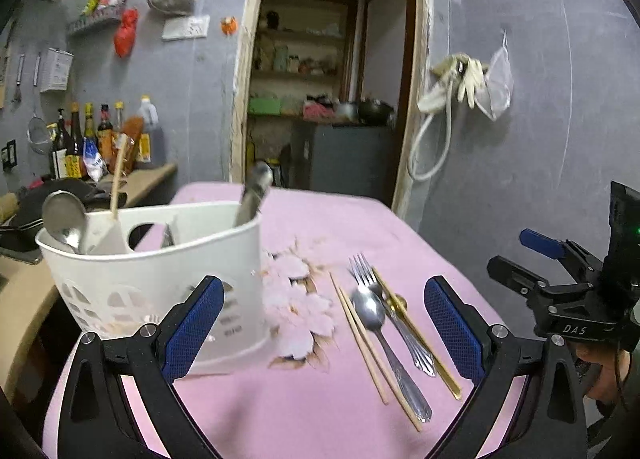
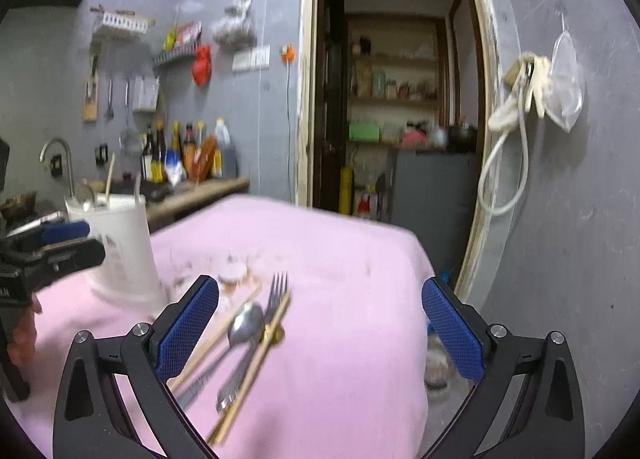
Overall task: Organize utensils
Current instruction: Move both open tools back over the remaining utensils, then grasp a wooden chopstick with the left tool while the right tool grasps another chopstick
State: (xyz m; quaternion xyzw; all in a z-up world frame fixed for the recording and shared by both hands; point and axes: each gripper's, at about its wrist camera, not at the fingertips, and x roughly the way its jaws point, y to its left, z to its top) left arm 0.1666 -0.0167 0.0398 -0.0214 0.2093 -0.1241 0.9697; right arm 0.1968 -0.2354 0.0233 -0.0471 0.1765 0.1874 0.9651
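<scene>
Spoon (image 1: 370,313), fork (image 1: 364,271), chopsticks (image 1: 360,333) lower centre: light, stiff, slippery; grip mid-handle. Left claw (image 1: 324,329), right claw (image 2: 320,333) wide, empty.

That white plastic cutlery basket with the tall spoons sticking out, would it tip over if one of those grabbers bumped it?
Probably fairly easily. The white basket looks like thin, perforated plastic, so likely light. The ladle and the other handles rise well above its rim, which may make it top-heavy. It stands on a pink cloth, so a low push might slide or drag it rather than topple it.
</scene>
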